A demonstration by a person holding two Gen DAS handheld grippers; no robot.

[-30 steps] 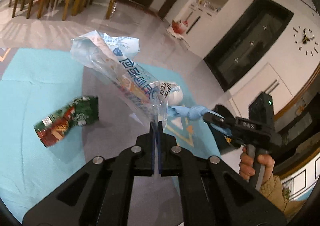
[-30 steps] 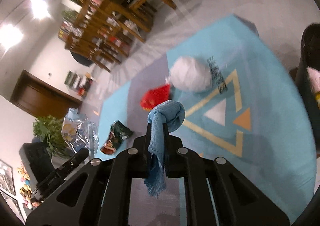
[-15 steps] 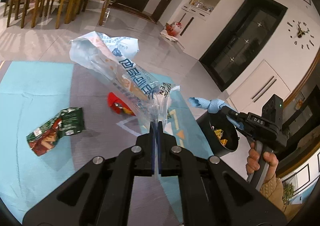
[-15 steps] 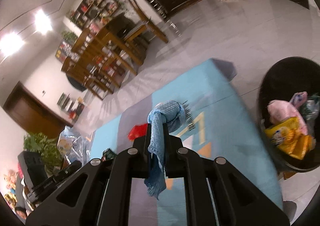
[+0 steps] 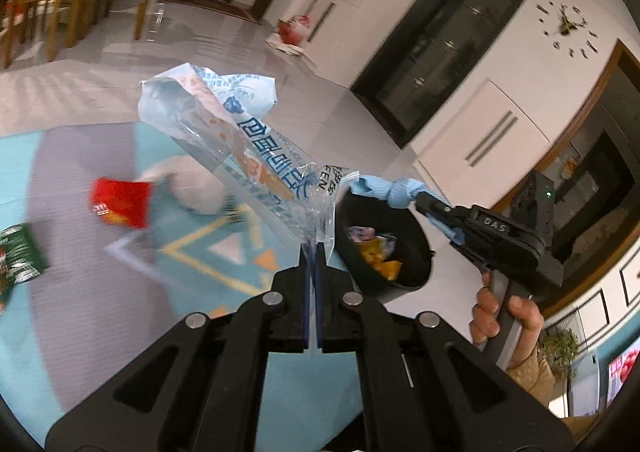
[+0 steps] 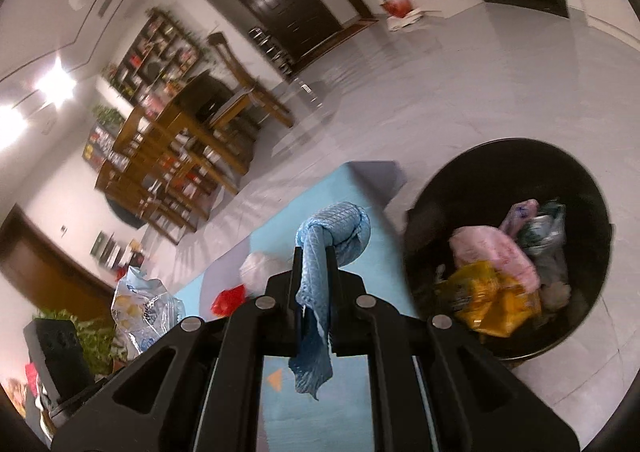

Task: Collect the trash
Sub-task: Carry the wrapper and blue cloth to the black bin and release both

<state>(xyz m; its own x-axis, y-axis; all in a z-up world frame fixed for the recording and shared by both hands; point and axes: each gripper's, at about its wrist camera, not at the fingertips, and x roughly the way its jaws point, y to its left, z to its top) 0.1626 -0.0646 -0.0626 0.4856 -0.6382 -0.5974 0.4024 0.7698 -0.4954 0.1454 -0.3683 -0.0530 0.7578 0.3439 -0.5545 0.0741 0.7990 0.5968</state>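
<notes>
Beyond the far corner of the teal floor mat (image 6: 362,396), on the grey tiled floor, stands the round black plastic waste bin (image 6: 472,172), part-filled with a yellow wrapper, pink plastic and other refuse. Item one: right claw (image 6: 313,258), clenched on a knotted light-blue woven cloth (image 6: 340,230); knot projects past the tips, loose tail hangs down between the jaws; held in the air near the bin, level with its near rim but not over the opening in the right wrist view. Item two: left claw (image 5: 313,252), clamped fully on the bottom edge of a crumpled clear plastic bread bag with blue lettering (image 5: 240,140); bag stands up and away from the tips, well off the mat. Uncollected on the mat: red foil wrapper (image 5: 120,202), white crumpled wad (image 5: 198,188) just beside it, green snack packet (image 5: 20,252) at the left edge. Risks, as judged: cloth let go short of the rim would drop on the mat or tiles; tail may snag between the jaws on opening and fail to fall. Bag is light and stiff, held by a thin edge only; it may slip, or drift aside on release and miss. Both claws converging on one bin may collide.
</notes>
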